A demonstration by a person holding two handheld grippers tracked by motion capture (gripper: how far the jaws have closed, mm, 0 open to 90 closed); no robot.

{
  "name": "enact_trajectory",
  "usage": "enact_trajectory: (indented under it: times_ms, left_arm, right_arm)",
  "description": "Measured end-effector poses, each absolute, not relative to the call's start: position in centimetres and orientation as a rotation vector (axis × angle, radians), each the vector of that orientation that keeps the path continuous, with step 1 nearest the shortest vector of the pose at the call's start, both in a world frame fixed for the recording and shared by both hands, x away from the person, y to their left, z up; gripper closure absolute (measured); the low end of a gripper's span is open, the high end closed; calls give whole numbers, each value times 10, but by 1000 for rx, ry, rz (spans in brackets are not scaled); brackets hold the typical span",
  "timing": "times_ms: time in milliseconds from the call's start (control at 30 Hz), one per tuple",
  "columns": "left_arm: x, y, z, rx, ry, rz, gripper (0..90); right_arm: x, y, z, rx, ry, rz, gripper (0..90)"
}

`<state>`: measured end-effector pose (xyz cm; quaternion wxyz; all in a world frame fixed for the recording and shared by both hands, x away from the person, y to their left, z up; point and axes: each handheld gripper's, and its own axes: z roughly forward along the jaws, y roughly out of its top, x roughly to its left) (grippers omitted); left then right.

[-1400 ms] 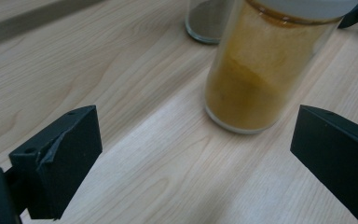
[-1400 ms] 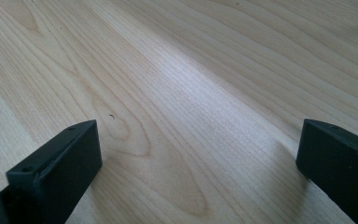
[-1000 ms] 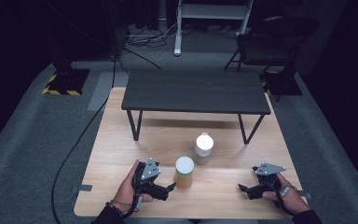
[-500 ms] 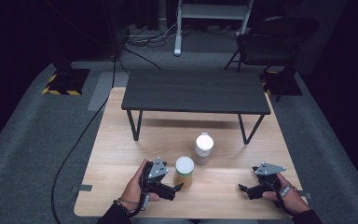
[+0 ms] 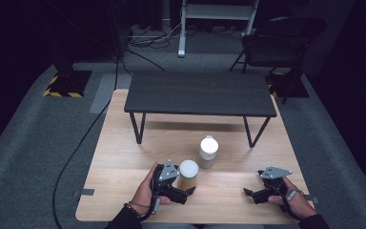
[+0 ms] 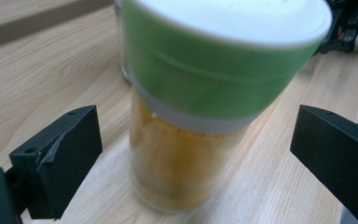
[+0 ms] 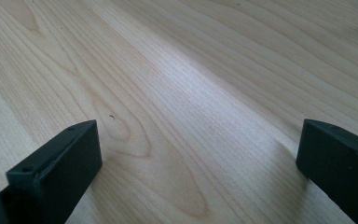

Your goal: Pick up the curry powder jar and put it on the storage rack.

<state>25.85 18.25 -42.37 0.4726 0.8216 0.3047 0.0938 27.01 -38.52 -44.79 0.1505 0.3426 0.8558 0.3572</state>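
Since a second ago, the left gripper point(image 5: 189, 192) has slid forward and to the right, so its jaws now sit on either side of the jar point(image 5: 188, 174), while the right gripper point(image 5: 249, 193) has stayed where it was near the table's front right corner.

Both rest over a pale wooden table point(image 5: 119, 157) with clear grain. A low dark bench point(image 5: 199, 93) stands on the far half of it, and a white-capped bottle point(image 5: 208, 151) stands just behind and to the right of the jar. Grey carpet surrounds the table; a black cable point(image 5: 83, 138) runs across it on the left, a yellow-and-black striped base point(image 5: 66, 84) sits farther back, and a dark chair point(image 5: 281, 43) and a white stand point(image 5: 219, 14) are at the rear of the dim room.

From above, the jar looks like a small tub with a pale lid. The left gripper view adds the detail: a clear jar point(image 6: 186, 158) of amber contents, a grey band, and a green lid with a white top point(image 6: 223, 51), standing between widely spread jaws that do not touch it. The right gripper view has bare wood grain point(image 7: 177, 93) between its own jaws, also spread wide, holding nothing.
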Motion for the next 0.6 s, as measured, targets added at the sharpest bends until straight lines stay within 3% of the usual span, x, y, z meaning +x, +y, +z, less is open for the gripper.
enact_trajectory:
  times_ms: [600]
  left_arm:
    - [262, 174, -425, 2006, 739, 226, 25]
  right_arm:
    - [270, -385, -448, 982, 2459, 1027, 0]
